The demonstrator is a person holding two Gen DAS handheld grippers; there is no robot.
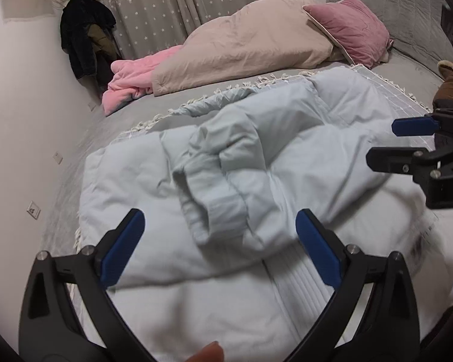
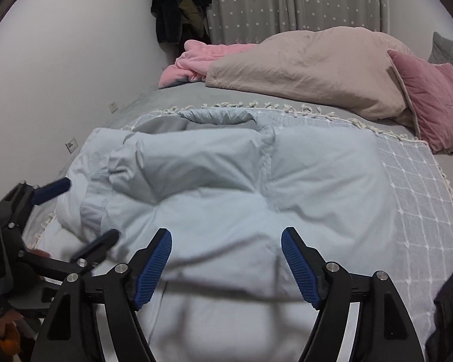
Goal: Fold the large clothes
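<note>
A pale blue puffer jacket [image 1: 317, 157] [image 2: 317, 175] lies spread on a grey fringed throw [image 2: 413, 187] on the bed. Its sleeves are folded in over the front. One ribbed sleeve cuff [image 1: 214, 199] rests in the middle of the body. My left gripper [image 1: 220, 215] hovers just above that cuff, its blue pads wide apart and holding nothing. In the right wrist view the left gripper [image 2: 89, 209] shows at the jacket's left side. My right gripper [image 2: 226, 232] is open over the jacket's lower half, empty. It also enters the left wrist view as the right gripper [image 1: 386, 141] at the right edge.
A beige duvet [image 2: 311, 69], a pink blanket [image 2: 190, 63] and a pink pillow [image 2: 432, 99] lie at the far side of the bed. Dark coats [image 2: 178, 3] hang in the corner by the star-patterned curtain [image 2: 287, 3]. A white wall [image 1: 24, 120] runs along the left.
</note>
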